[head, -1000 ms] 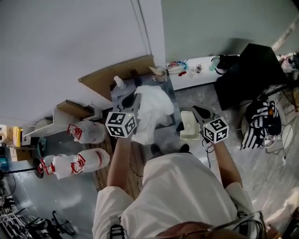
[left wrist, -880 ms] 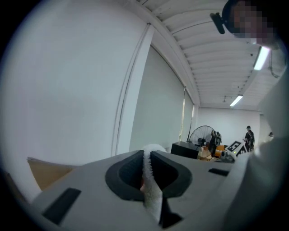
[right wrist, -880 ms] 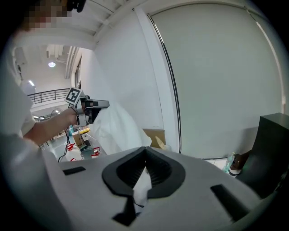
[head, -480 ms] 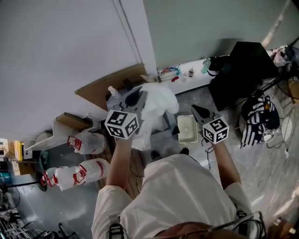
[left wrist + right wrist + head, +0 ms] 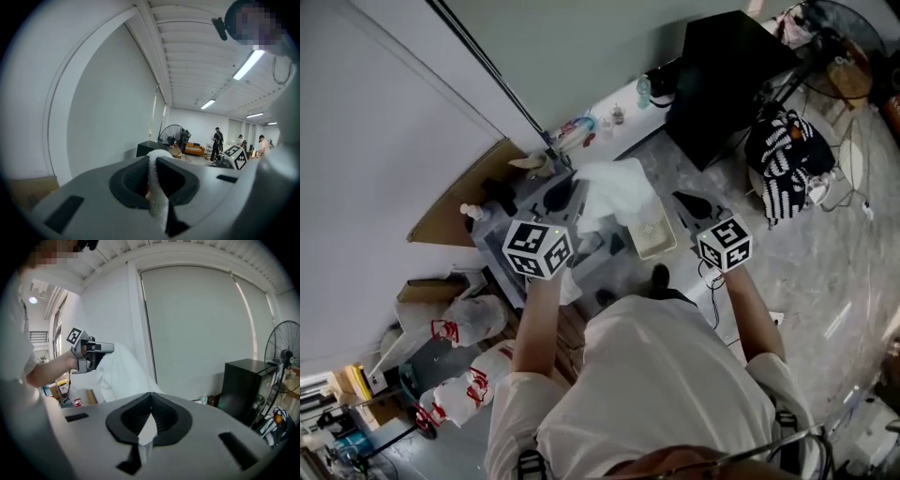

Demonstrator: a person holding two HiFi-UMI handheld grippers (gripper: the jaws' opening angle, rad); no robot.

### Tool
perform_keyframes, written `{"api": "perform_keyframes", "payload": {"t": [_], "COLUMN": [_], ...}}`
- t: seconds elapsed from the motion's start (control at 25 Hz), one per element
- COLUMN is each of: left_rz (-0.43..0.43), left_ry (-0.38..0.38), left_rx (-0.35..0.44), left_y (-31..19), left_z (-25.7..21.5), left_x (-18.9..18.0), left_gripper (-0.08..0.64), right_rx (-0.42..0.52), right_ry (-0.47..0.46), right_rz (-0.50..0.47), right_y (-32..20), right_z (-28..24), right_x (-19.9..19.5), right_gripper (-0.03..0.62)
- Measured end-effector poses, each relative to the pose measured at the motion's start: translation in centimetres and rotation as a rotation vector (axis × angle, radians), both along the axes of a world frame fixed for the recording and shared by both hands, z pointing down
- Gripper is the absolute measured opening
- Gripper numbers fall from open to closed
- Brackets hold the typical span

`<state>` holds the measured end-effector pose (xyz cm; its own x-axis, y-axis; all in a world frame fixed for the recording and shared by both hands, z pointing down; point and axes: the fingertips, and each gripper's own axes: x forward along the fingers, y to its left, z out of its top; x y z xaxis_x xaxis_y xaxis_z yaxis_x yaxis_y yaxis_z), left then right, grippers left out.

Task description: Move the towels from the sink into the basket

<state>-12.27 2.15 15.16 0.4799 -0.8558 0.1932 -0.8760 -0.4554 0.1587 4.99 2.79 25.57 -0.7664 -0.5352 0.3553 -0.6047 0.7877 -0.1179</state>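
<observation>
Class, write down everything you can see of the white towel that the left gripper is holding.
The white towel looks like soft, fluffy terry cloth, crumpled into loose folds. One narrow fold is pinched between the closed jaws of the left gripper. The rest billows out in front of it, lifted into the air close by the pale basket. Only that gripper visibly touches it. Whether its lower edge rests on anything cannot be told.

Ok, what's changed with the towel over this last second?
The left gripper has carried the white cloth towel rightward from over the grey sink toward the cream slatted basket. Its jaws stay shut on the towel; the basket sits where it was.
</observation>
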Motion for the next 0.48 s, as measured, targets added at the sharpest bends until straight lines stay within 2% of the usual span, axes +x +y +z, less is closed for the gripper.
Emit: {"api": "perform_keyframes", "payload": {"t": [0.28,0.48], "left_rz": [0.104,0.104], "left_ry": [0.006,-0.039], "left_rx": [-0.040,-0.079], "left_y": [-2.0,-3.5], "left_z": [2.5,6.9], "left_x": [7.1,10.4], "left_gripper": [0.032,0.032], "right_rx": [-0.037,-0.080], "right_ry": [0.015,0.038], "right_rz": [0.112,0.128], "right_y": [-0.6,-1.3], "right_z": [1.7,4.6], "right_x": [6.7,9.0], "right_gripper": [0.003,0.003]}}
